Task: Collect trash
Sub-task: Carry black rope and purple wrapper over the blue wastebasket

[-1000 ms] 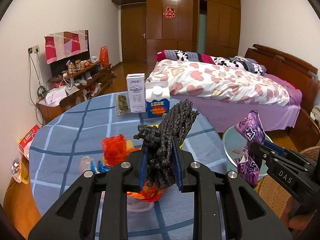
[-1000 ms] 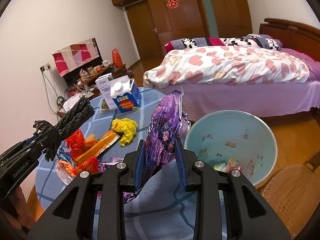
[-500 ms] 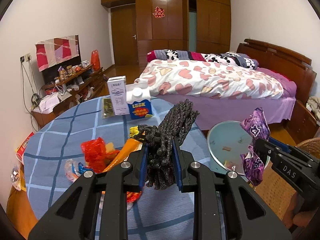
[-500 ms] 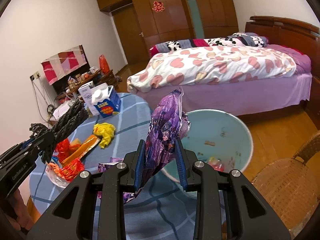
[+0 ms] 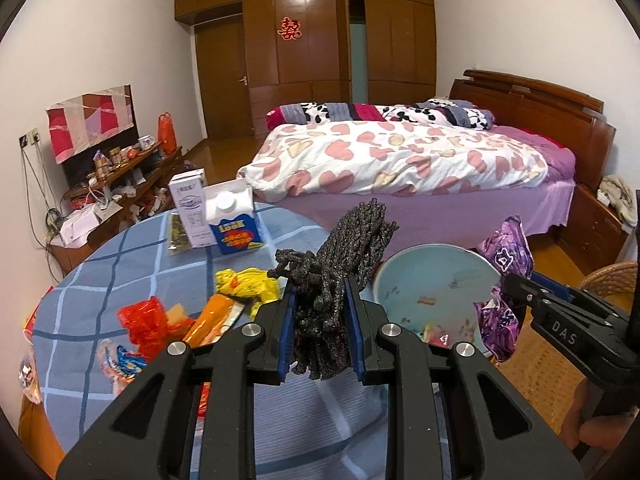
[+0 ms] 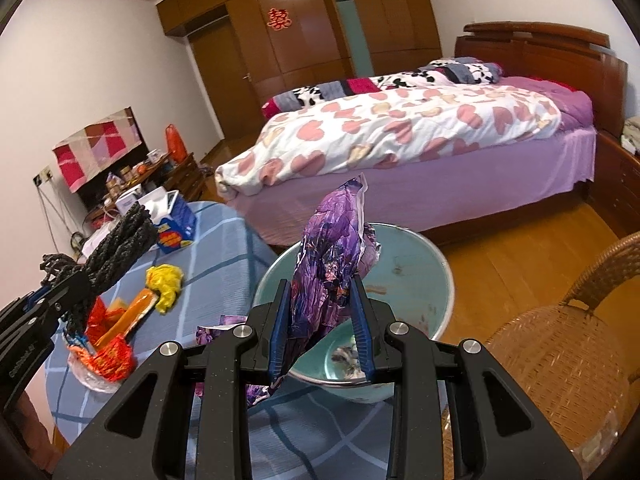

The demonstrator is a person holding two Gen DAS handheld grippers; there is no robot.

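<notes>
My left gripper [image 5: 321,330] pinches a bundle of black knitted cord [image 5: 340,264] above the table edge. My right gripper [image 6: 320,326] is closed on a crumpled purple wrapper [image 6: 334,256], held over the light blue trash bin [image 6: 412,264] beside the checked tablecloth [image 6: 224,252].

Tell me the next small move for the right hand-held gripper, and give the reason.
Probably open the right hand-held gripper and let the purple wrapper drop. It is shut on the wrapper, which in the right wrist view appears to hang over the open light blue bin beside the table, with trash already inside. If the wrapper is short of the rim, nudge forward first.
</notes>
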